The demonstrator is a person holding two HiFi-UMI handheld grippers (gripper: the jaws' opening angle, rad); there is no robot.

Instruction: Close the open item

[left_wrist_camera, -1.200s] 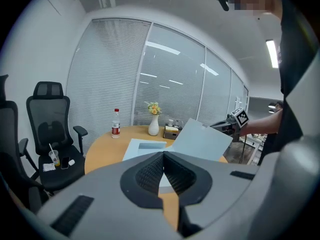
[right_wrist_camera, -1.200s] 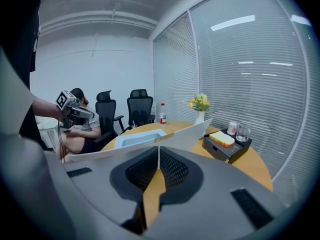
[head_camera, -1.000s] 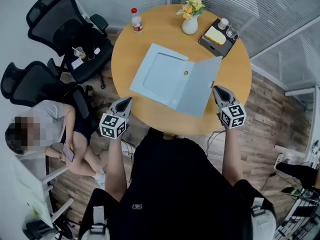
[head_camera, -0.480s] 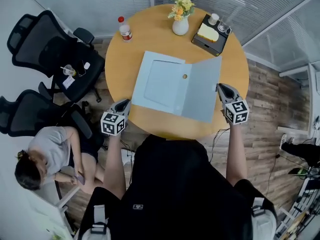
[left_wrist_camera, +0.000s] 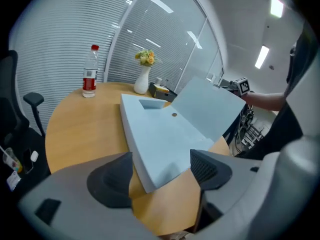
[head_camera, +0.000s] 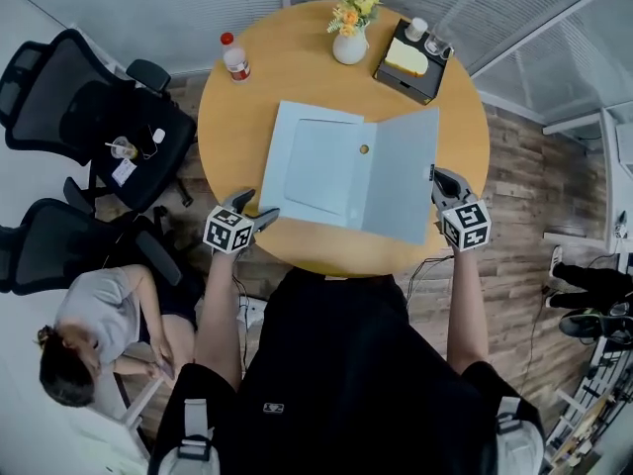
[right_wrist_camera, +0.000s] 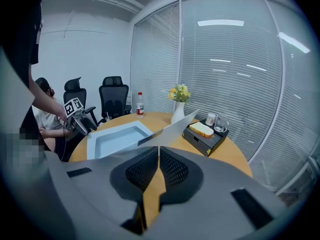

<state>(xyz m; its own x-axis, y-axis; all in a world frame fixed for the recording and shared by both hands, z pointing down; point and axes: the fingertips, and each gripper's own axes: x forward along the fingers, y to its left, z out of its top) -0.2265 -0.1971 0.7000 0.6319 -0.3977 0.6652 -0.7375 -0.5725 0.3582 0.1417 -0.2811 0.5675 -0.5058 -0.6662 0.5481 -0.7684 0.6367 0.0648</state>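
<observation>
Head view: both reach forward, left hand-held gripper (head_camera: 258, 205) opening astride the folder (head_camera: 316, 166) corner, right hand-held gripper (head_camera: 436, 174) closed.

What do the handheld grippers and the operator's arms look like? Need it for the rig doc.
The left gripper and right gripper both have grey moulded shells tapering to two black pads with a mesh texture. Each carries a white cube with black square markers. No cables visible. The operator wears a black top, forearms uncovered. The left jaws are opening, with the folder corner between them.
</observation>
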